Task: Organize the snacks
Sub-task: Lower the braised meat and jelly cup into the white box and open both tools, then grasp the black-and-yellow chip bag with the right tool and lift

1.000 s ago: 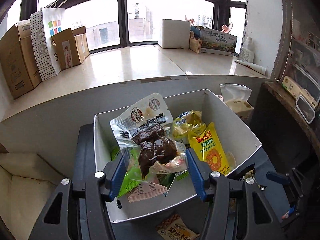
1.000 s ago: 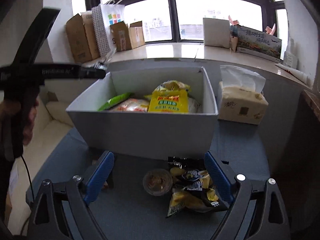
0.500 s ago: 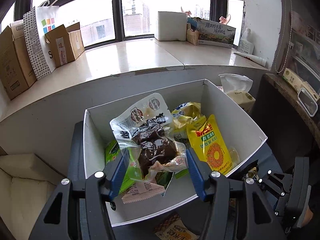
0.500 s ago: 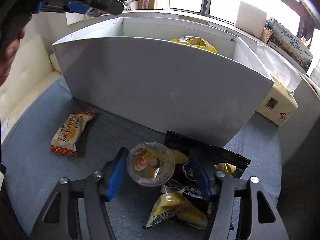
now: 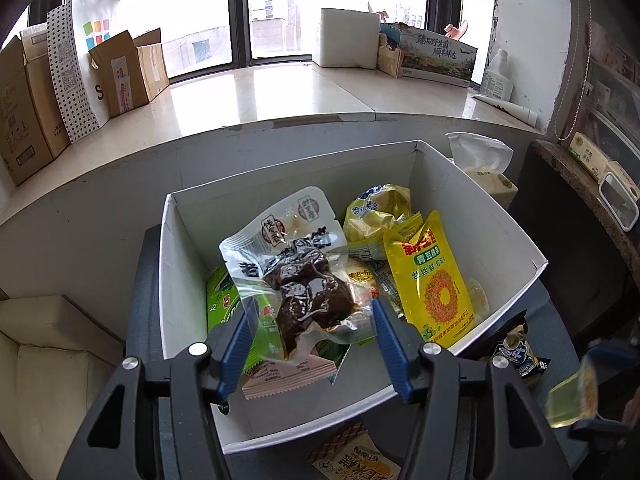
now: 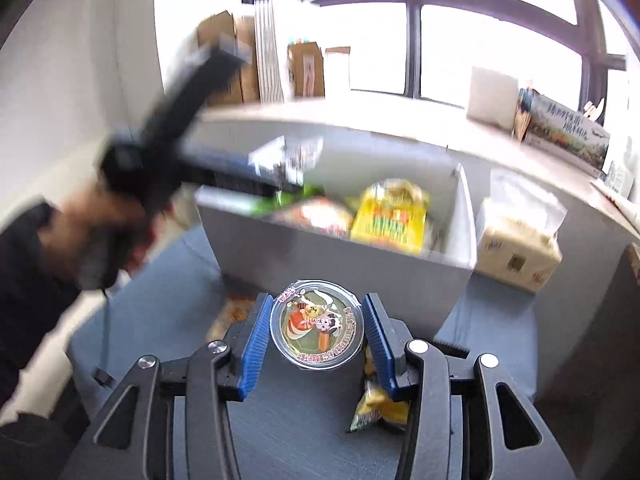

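In the left wrist view, the left gripper (image 5: 312,340) holds a clear vacuum pouch of dark braised meat (image 5: 298,280) between its blue jaws, hanging over the open white box (image 5: 472,208); it has sunk a little toward the yellow pea-snack bag (image 5: 434,280) and green packet (image 5: 224,304) inside since a second ago, so a drop into the box looks near. At the lower right edge the right gripper (image 5: 592,396) now appears, cut off and blurred, carrying something pale and translucent. On the blue worktop (image 5: 556,320) a dark chip bag (image 5: 518,354) and an orange-edged packet (image 5: 356,460) still wait, both partly cropped. In the right wrist view, the right gripper's jaws, wide apart a second earlier, are now narrowed onto a round jelly cup (image 6: 317,325), which has come up off the worktop, leaving a yellow packet (image 6: 376,408) below. The box, the person's hand (image 6: 100,236) and everything beyond are smeared by motion, so the box contents read only as colours.
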Tool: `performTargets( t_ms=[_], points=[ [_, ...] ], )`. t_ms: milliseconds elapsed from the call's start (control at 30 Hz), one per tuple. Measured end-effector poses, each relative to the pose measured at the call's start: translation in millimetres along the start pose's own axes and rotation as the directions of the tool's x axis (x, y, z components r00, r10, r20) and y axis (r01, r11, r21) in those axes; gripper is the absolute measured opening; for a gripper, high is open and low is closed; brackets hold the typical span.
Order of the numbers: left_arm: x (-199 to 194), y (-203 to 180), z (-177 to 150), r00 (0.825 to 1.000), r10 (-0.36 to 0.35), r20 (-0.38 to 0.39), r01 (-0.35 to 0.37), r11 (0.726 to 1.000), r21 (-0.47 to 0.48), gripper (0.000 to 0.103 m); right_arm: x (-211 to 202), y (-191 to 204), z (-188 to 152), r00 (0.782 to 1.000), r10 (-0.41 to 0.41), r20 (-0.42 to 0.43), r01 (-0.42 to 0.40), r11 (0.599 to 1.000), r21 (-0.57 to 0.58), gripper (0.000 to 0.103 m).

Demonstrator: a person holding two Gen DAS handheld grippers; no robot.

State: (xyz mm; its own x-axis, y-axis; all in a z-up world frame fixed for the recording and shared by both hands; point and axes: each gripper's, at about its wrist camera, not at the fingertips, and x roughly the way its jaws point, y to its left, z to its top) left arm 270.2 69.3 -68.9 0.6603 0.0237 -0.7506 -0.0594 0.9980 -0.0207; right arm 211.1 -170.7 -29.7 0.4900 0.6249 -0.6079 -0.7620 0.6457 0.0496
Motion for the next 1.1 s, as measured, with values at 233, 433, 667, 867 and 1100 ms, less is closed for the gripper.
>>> performTargets(
  t_ms=[233,433,667,867,1100],
  points=[
    [0.2,3.7,-0.4,1.000,-0.007,0.001,0.007,1.000,-0.016,0.063,23.5,-50.8,68.3,0.996,-0.080,0.048,0.073,0.989,0.129,0.050],
    [0.9,3.0,1.3,1.000,0.028,-0.007,-0.027,1.000,0.008,0.088,82.2,-69.6,82.7,0.990,-0.132,-0.044,0.137,0.977,0.164,0.091],
    [-20.8,2.4,0.6,0.996,0.074,0.054,-0.076,0.996,0.036,0.096,63.6,-73.4,77.7,0.989,-0.139,0.057,0.121,0.961,0.247,0.102],
    [-57.8,-3.0,-6.2,0.987,0.094,0.132,-0.101,0.994,0.046,0.098,22.7,-59.2,69.7,0.978,-0.168,0.122,0.139,0.967,0.214,0.103],
    [-112.6,-11.9,-46.8,0.986,0.053,0.158,-0.058,0.998,0.028,0.103,-26.7,-36.8,30.8,0.976,-0.137,0.168,0.102,0.974,0.204,0.103]
  ],
)
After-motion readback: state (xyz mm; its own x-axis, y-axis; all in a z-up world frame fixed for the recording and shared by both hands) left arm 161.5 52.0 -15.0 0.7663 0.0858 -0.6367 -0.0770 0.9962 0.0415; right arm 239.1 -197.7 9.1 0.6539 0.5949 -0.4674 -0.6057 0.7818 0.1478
